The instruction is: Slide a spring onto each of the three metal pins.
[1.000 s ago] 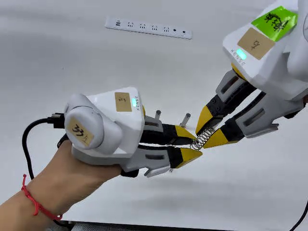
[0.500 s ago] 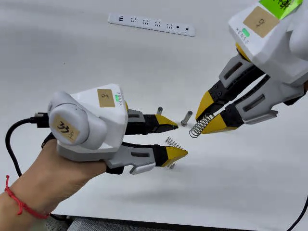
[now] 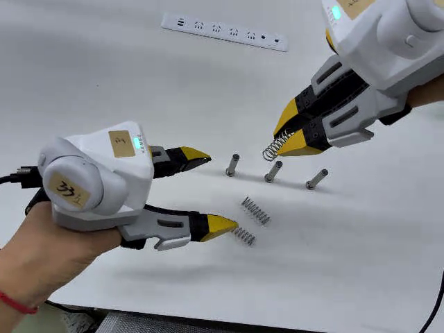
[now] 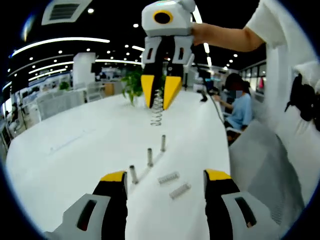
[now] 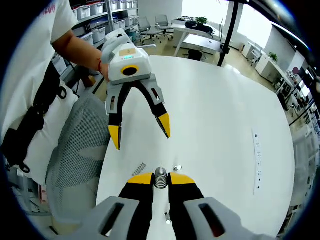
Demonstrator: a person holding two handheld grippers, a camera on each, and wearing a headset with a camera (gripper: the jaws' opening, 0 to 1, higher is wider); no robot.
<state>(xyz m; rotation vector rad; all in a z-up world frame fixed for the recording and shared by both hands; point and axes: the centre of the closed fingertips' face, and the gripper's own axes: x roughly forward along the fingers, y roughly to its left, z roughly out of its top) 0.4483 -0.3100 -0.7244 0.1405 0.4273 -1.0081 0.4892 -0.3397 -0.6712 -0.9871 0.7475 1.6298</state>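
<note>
Three short metal pins stand in a row on the white table, all bare. Two loose springs lie in front of them. My right gripper hangs above the middle pin, shut on a third spring that dangles from its yellow tips. My left gripper is low at the left, open, with the loose springs just beyond its tips. In the left gripper view the pins and springs lie between the jaws. In the right gripper view the spring sits pinched at the tips.
A white power strip lies at the far side of the table. A black cable trails from the left gripper. The table's near edge runs below the left hand. A grey mesh chair stands beside the table.
My left gripper has opened wide and drawn back to the left, away from the right gripper. My right gripper has lifted with its spring. Two springs now lie uncovered on the table.
</note>
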